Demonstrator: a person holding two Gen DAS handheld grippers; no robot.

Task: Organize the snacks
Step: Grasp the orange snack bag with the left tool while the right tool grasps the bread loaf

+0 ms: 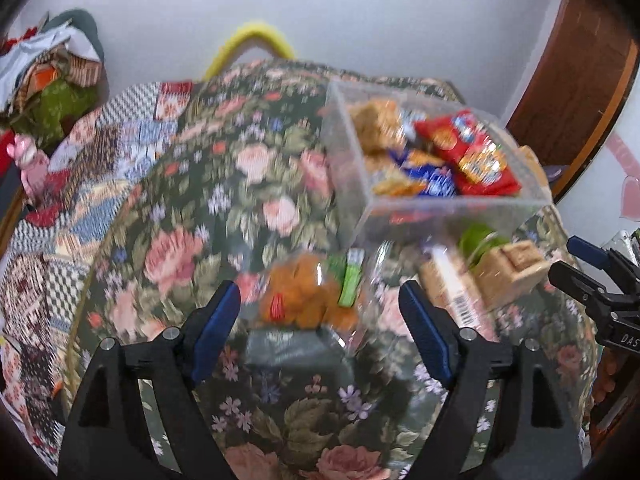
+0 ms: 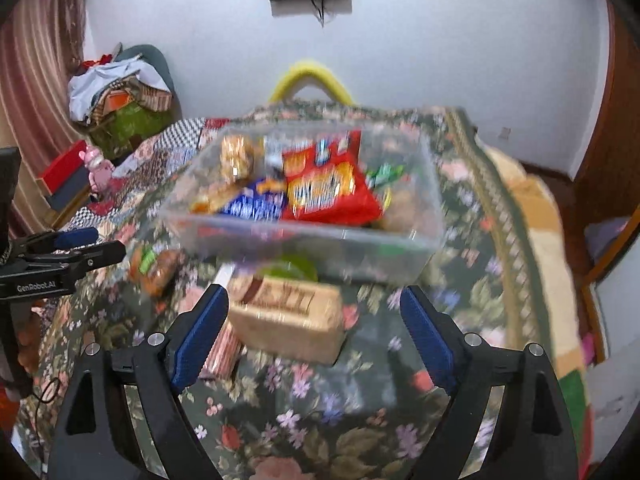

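both tools hang spread and empty over the floral desk: left tool faces the orange snack bag, right tool the tan box. clear bin sits beyond, part-filled. picking step; next, close on each.

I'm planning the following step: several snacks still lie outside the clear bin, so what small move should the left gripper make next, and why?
Probably ease the left gripper down around the orange snack bag and close. Its jaws stand open and empty with the bag lying just ahead between them on the floral cloth, outside the clear bin that already holds other snacks. The blurred view leaves the exact gap unclear.
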